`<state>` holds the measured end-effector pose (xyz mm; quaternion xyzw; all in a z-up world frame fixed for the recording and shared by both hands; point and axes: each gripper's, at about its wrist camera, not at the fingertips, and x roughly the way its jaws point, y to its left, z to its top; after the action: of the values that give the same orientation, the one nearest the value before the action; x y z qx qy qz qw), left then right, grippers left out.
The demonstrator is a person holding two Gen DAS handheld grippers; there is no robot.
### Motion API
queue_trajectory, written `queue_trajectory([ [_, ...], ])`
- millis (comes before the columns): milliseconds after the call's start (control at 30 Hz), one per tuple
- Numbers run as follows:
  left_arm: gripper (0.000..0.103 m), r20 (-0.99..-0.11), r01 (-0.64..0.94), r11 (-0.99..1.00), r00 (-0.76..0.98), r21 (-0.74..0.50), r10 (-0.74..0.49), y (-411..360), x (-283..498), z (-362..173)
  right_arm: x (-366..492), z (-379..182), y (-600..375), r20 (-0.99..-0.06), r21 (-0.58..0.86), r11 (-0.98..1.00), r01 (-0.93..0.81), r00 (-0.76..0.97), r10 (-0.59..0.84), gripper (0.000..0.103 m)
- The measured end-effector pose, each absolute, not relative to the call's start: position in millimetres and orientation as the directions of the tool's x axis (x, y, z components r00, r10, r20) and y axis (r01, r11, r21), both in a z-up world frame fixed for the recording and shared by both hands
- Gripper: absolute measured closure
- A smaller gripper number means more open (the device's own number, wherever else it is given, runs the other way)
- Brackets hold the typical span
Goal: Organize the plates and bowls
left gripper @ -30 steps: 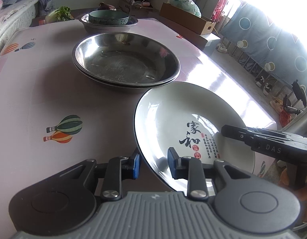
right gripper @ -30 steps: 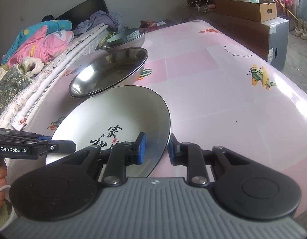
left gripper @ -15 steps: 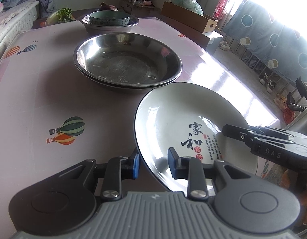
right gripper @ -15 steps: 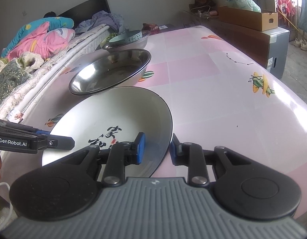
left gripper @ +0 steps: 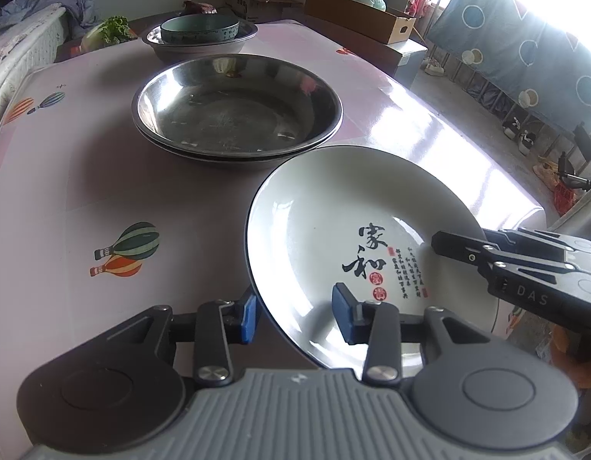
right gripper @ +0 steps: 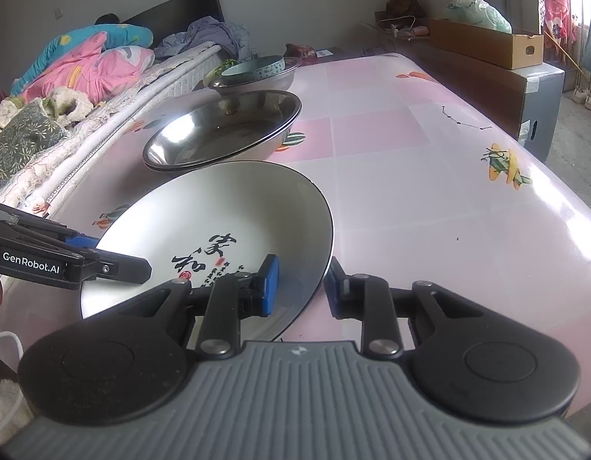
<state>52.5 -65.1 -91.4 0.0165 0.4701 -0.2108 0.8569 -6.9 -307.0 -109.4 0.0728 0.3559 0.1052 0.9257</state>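
A white plate (left gripper: 333, 230) (right gripper: 218, 222) with a dark rim and black calligraphy lies at the near end of the pink table (left gripper: 65, 191), just in front of two nested steel basins (left gripper: 237, 115) (right gripper: 222, 130). My left gripper (left gripper: 295, 316) straddles the plate's near-left rim. Its jaws are opening, and a gap shows between the blue pads (left gripper: 247, 318) and the rim. My right gripper (right gripper: 300, 285) is shut on the opposite rim, one pad inside the plate and one beneath its edge. A teal bowl (left gripper: 199, 28) (right gripper: 257, 69) sits in a steel bowl at the far end.
A bed with heaped bedding (right gripper: 84, 69) runs along the table's left side in the right wrist view. A cardboard box (right gripper: 487, 42) with a plastic bag stands on a cabinet beyond the right edge. Leafy greens (left gripper: 111, 28) lie past the far bowls.
The left gripper's jaws have spread apart and come off the plate's rim. The right gripper keeps its grip, and the plate has barely shifted.
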Motion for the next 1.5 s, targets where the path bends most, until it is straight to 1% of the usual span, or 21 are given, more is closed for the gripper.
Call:
queue_trajectory([
  [233, 0.064, -0.827, 0.375, 0.915, 0.459, -0.152, -0.325, -67.3, 45.0, -88.3, -11.4, -108.7, -306.8, -0.640, 0.209, 0.965, -0.156, 0.725, 0.256, 0.077],
  [833, 0.057, -0.838, 0.374, 0.917, 0.450, -0.137, -0.308, -72.1, 49.3, -87.9, -6.0, -113.6, -308.1, -0.621, 0.235, 0.960, -0.150, 0.737, 0.267, 0.075],
  [1033, 0.051, -0.857, 0.388, 0.913, 0.422, -0.126, -0.297, -77.5, 53.3, -86.6, -3.9, -114.2, -310.4, -0.617, 0.239, 0.957, -0.165, 0.735, 0.281, 0.075],
  [1167, 0.048, -0.876, 0.412, 0.906, 0.399, -0.093, -0.272, -84.7, 54.9, -84.8, -2.6, -114.0, -311.0, -0.616, 0.240, 0.955, -0.172, 0.733, 0.287, 0.075],
  [1267, 0.047, -0.883, 0.384, 0.917, 0.390, -0.103, -0.263, -85.5, 56.0, -85.0, -2.8, -114.2, -310.4, -0.615, 0.241, 0.956, -0.165, 0.736, 0.282, 0.075],
  [1400, 0.043, -0.878, 0.339, 0.935, 0.410, -0.104, -0.246, -89.1, 48.9, -86.0, -3.5, -114.9, -308.4, -0.613, 0.243, 0.959, -0.149, 0.742, 0.271, 0.075],
  [1500, 0.042, -0.872, 0.309, 0.945, 0.428, -0.104, -0.236, -90.3, 45.1, -85.6, -3.8, -115.0, -307.6, -0.613, 0.243, 0.960, -0.142, 0.744, 0.266, 0.074],
])
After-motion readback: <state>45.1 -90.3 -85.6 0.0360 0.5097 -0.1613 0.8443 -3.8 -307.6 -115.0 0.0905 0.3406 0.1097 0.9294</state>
